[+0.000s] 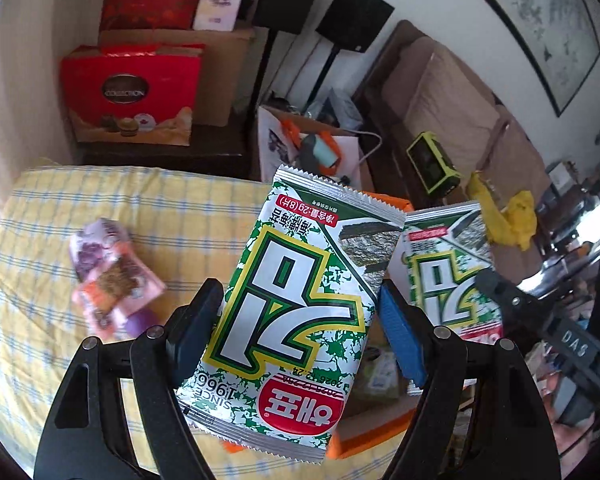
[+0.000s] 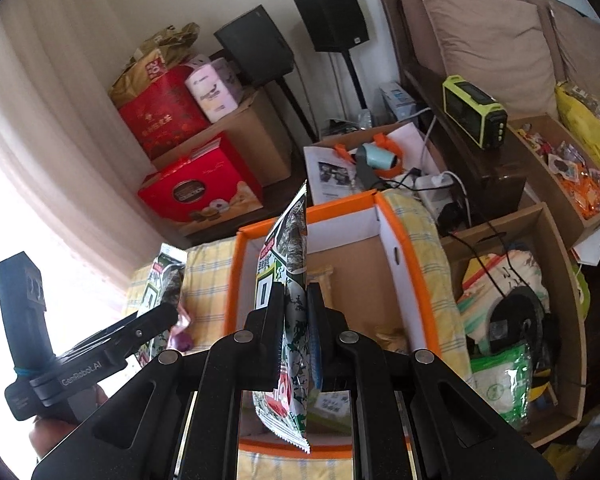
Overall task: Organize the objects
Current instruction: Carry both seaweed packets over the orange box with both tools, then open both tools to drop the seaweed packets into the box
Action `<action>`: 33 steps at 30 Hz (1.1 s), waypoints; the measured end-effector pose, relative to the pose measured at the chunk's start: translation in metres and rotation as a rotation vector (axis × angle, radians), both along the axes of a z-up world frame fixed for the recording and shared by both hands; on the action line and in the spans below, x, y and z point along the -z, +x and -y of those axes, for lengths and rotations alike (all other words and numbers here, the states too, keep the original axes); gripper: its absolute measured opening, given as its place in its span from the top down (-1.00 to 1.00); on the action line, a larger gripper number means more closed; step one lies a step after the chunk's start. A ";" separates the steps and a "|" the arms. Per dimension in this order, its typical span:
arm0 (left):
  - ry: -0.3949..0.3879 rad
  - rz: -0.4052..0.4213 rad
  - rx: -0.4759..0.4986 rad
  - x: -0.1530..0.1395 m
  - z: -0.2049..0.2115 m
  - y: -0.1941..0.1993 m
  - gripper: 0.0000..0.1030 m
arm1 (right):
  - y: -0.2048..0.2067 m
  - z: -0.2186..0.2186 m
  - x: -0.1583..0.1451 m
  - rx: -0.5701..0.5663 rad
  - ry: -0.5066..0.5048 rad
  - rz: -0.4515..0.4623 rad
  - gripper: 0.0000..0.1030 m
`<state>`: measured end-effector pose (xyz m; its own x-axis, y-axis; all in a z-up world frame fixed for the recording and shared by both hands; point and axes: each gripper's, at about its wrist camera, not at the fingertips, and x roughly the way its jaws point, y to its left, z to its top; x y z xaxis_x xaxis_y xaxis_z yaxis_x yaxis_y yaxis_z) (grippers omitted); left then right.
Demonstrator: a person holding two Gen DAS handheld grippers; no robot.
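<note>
- Left wrist view: my left gripper (image 1: 300, 304) grips a seaweed packet (image 1: 300, 300) broadside.
- My right gripper (image 2: 296, 300) pinches a second seaweed packet (image 2: 288, 276) edgewise above the orange-rimmed box (image 2: 404, 260).

Two green-and-white seaweed snack packets (image 1: 296, 292) (image 2: 290, 280) are counted, one in each of two handheld grippers, left (image 1: 300, 312) and right (image 2: 296, 308). One orange-rimmed cardboard box (image 2: 404, 256) sits on one yellow checked cloth (image 1: 100, 200). Behind it stand two black speakers (image 2: 256, 44) (image 2: 332, 20), two red gift boxes (image 2: 198, 184) (image 2: 162, 112) and one green-cased device (image 2: 474, 110). A small blurred pile of pink and purple packets (image 1: 112, 276) cannot be counted exactly.
</note>
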<state>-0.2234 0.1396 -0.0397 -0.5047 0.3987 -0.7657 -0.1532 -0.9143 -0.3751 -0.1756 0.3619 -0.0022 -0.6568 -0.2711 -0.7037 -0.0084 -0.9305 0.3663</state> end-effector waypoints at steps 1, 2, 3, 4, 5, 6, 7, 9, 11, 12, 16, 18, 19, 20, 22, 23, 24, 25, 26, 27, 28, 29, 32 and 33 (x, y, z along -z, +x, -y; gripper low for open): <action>0.010 0.006 0.002 0.002 -0.005 -0.003 -0.46 | -0.002 -0.001 0.002 0.003 0.004 0.003 0.82; 0.016 0.012 0.002 0.003 -0.008 -0.005 -0.46 | -0.004 -0.002 0.004 0.006 0.008 0.007 0.82; 0.026 0.018 0.000 0.005 -0.012 -0.008 -0.46 | -0.006 -0.003 0.005 0.006 0.010 0.011 0.82; 0.033 0.020 -0.003 0.006 -0.015 -0.010 -0.46 | -0.008 -0.004 0.008 0.009 0.015 0.014 0.82; 0.036 0.021 -0.005 0.006 -0.017 -0.012 -0.46 | -0.011 -0.004 0.010 0.011 0.021 0.018 0.82; 0.038 0.023 -0.006 0.007 -0.020 -0.015 -0.46 | -0.013 -0.004 0.011 0.012 0.025 0.019 0.82; 0.041 0.024 -0.004 0.009 -0.023 -0.017 -0.46 | -0.015 -0.004 0.012 0.013 0.030 0.020 0.81; 0.050 0.028 -0.009 0.011 -0.026 -0.021 -0.46 | -0.020 -0.005 0.015 0.015 0.037 0.020 0.81; 0.070 0.047 -0.011 0.016 -0.030 -0.028 -0.46 | -0.025 -0.006 0.018 0.023 0.036 0.024 0.81; 0.080 0.055 -0.015 0.019 -0.031 -0.031 -0.46 | -0.026 -0.007 0.020 0.026 0.033 0.025 0.82; 0.115 0.074 -0.029 0.028 -0.035 -0.038 -0.47 | -0.037 -0.010 0.026 0.035 0.031 0.028 0.81; 0.127 0.090 -0.027 0.033 -0.039 -0.041 -0.47 | -0.042 -0.011 0.030 0.038 0.036 0.038 0.81; 0.130 0.095 -0.025 0.035 -0.042 -0.042 -0.47 | -0.044 -0.011 0.032 0.039 0.041 0.042 0.81; 0.131 0.095 -0.025 0.035 -0.044 -0.042 -0.47 | -0.046 -0.011 0.034 0.039 0.043 0.045 0.81; 0.123 0.080 -0.030 0.036 -0.048 -0.042 -0.47 | -0.050 -0.011 0.037 0.040 0.048 0.051 0.81; 0.120 0.075 -0.031 0.036 -0.049 -0.043 -0.48 | -0.052 -0.011 0.039 0.041 0.051 0.056 0.81; 0.118 0.072 -0.030 0.036 -0.050 -0.043 -0.48 | -0.054 -0.011 0.040 0.040 0.052 0.059 0.81; 0.115 0.070 -0.028 0.036 -0.052 -0.044 -0.49 | -0.056 -0.010 0.042 0.037 0.059 0.063 0.81; 0.117 0.069 -0.023 0.036 -0.053 -0.044 -0.52 | -0.057 -0.010 0.043 0.034 0.062 0.065 0.81; 0.118 0.068 -0.022 0.036 -0.052 -0.044 -0.56 | -0.058 -0.010 0.045 0.028 0.067 0.070 0.77; 0.123 0.067 -0.020 0.036 -0.052 -0.044 -0.59 | -0.058 -0.011 0.046 0.028 0.066 0.074 0.72; 0.124 0.066 -0.021 0.036 -0.052 -0.044 -0.62 | -0.058 -0.013 0.047 0.031 0.061 0.078 0.70; 0.115 0.065 -0.022 0.035 -0.052 -0.042 -0.71 | -0.055 -0.019 0.046 0.038 0.048 0.074 0.60; 0.114 0.068 -0.022 0.036 -0.051 -0.041 -0.71 | -0.053 -0.020 0.045 0.042 0.056 0.068 0.41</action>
